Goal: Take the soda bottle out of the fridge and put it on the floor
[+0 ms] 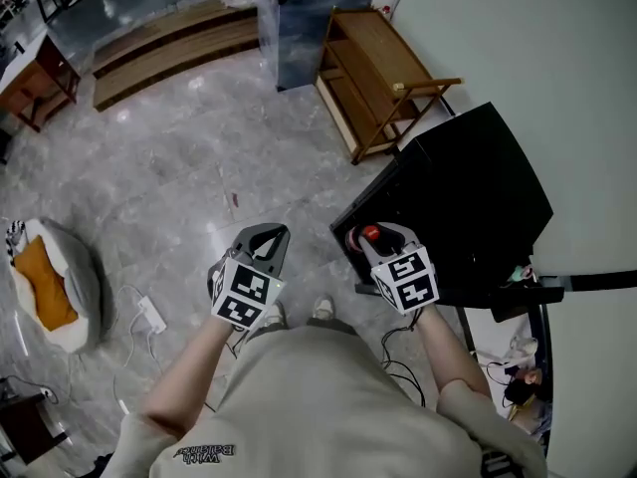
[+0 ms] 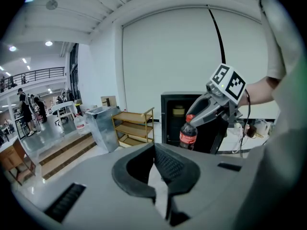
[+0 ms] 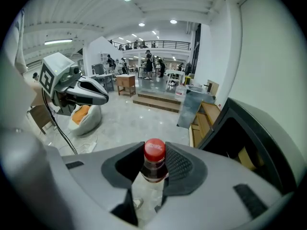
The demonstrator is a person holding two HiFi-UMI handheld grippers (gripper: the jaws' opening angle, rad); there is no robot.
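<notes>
Right gripper (image 1: 383,239), at 3 o'clock, pinches the bottle (image 3: 154,163) by the neck under its red cap, so the body hangs free outside the open fridge (image 1: 478,187) at 2 o'clock, above the floor (image 1: 189,177). Left gripper (image 1: 265,242), at 9 o'clock, is pressed together and empty, judged unneeded for lowering.

Polished grey stone floor (image 1: 179,167) shines; shelf (image 1: 383,53) is bare wood; fridge (image 1: 478,187) matt black; bottle (image 2: 188,135) glossy plastic.
</notes>
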